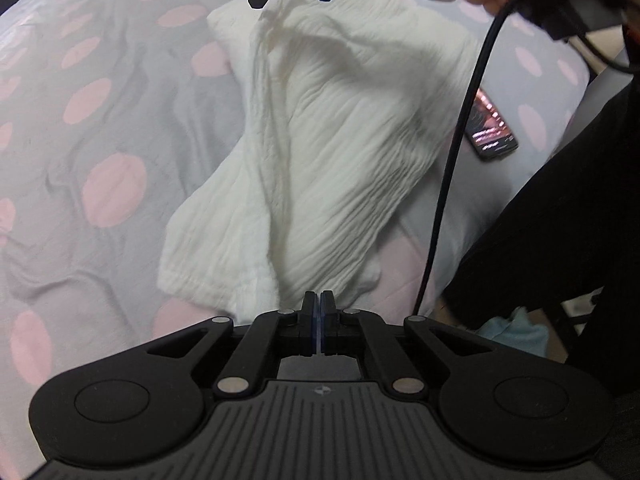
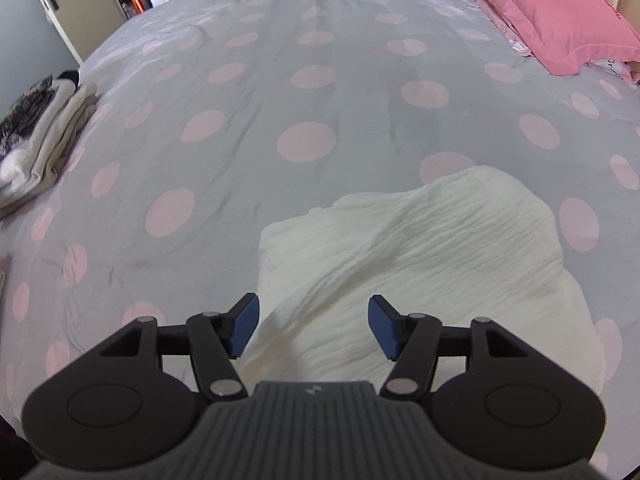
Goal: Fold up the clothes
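A crinkled white cotton garment (image 1: pixel 320 152) lies partly doubled over on the grey bedspread with pink dots (image 2: pixel 304 92). The left tool (image 1: pixel 319 320) has its pads pressed together at the garment's near hem, seemingly pinching that edge, probably to anchor or lift it. The right tool (image 2: pixel 312 328) hangs above the garment's far end, pads spread wide, holding nothing. A stack of folded beige clothes (image 2: pixel 48 136) sits well apart from the garment.

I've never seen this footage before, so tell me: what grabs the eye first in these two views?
The crinkled white garment lying rumpled on the grey bedspread with pink dots stands out first. The right tool hangs wide open over it, while the left tool sits shut at its near edge. A pink pillow lies at the bed's far right and folded clothes at its left edge.
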The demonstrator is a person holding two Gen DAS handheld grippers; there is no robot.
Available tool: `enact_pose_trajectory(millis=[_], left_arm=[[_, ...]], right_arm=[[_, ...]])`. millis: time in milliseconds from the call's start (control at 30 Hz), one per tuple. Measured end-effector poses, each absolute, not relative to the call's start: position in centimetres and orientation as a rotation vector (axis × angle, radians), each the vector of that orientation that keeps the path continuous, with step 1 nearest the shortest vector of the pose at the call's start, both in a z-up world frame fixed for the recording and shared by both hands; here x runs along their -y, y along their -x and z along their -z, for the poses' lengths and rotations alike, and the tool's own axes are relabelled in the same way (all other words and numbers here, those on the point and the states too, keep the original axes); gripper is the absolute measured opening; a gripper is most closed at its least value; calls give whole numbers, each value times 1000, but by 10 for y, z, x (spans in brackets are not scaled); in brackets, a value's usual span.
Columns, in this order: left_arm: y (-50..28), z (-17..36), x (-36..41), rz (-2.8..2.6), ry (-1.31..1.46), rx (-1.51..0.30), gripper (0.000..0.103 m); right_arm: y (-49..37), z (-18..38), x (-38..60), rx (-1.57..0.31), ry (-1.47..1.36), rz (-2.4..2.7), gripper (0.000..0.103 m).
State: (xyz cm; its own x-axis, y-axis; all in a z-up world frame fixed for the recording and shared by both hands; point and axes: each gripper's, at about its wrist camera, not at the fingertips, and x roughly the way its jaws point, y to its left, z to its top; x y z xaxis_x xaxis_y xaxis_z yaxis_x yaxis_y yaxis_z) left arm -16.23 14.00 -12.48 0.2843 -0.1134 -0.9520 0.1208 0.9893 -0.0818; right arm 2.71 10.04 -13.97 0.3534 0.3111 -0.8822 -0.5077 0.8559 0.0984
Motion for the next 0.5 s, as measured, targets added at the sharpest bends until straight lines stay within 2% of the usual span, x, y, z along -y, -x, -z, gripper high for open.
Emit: enact_pose_trajectory(millis=[67,100,133,200,233,400,500], left_arm=[[163,126,-139,142,-39,-1284,0],[163,125,-140,135,-56,-1285,0],[164,125,-141,130,-65,-1286,0],[165,125,-142,125,-66,-1286,0],[165,124,-143,120,-66,-1284,0],[169,114,-160,99,-39,-1270,0],[170,106,-170,86,-42,-1258,0]], right_arm=[[-27,144,-105,-1099,232,-536,61],[-27,147,-107,-1104,245,-537,55],[-26,149,-110,-1110,258,-538,40],[-26,154,-114,-1120,284,-540,23],[-26,156,-117,-1125,297,-541,18],[-22,138,-95,-1115,281,-546,9],[-17,128,-76,-1103,294,-534,9]])
